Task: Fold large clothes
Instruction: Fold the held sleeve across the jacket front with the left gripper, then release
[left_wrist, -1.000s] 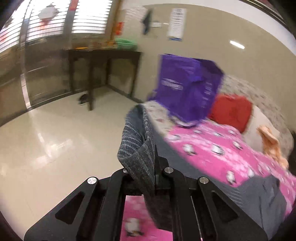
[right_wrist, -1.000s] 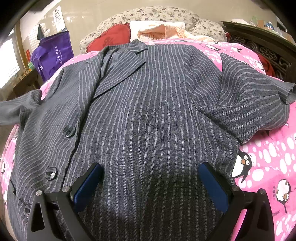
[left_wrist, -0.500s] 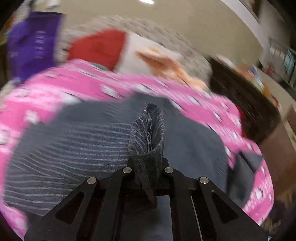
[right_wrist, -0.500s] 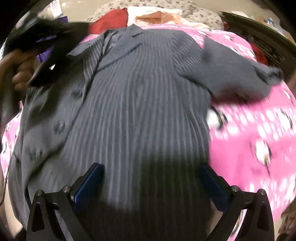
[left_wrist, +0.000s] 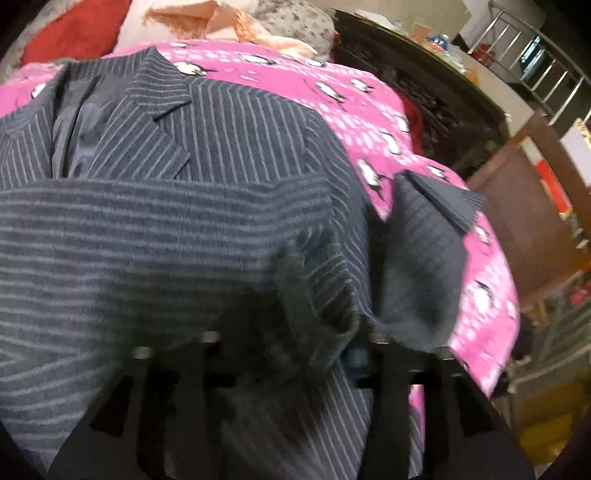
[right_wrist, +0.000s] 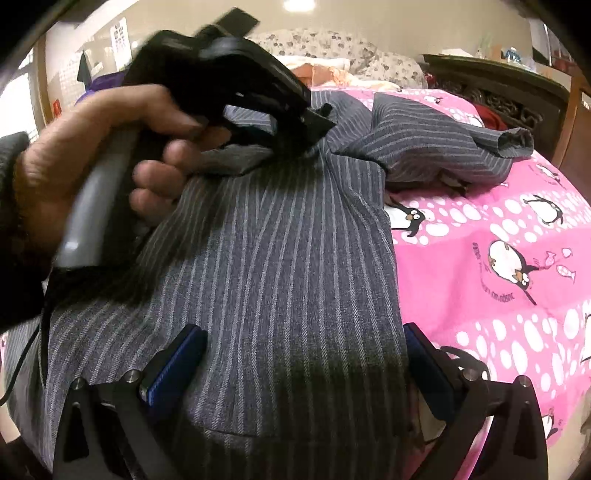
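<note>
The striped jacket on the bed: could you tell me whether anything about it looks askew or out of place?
Yes. On the striped jacket, the far sleeve lies bunched and crumpled on the pink penguin bedspread instead of flat, its cuff gaping open. The other sleeve is laid across the chest under the left gripper.

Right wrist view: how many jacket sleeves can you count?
2: one sleeve lies across the grey pinstriped jacket; the other sleeve rests on the pink penguin bedspread.

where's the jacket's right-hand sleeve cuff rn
In the right wrist view the sleeve cuff lies at upper right on the pink penguin bedspread, folded out beside the striped jacket, near the dark wooden furniture.
</note>
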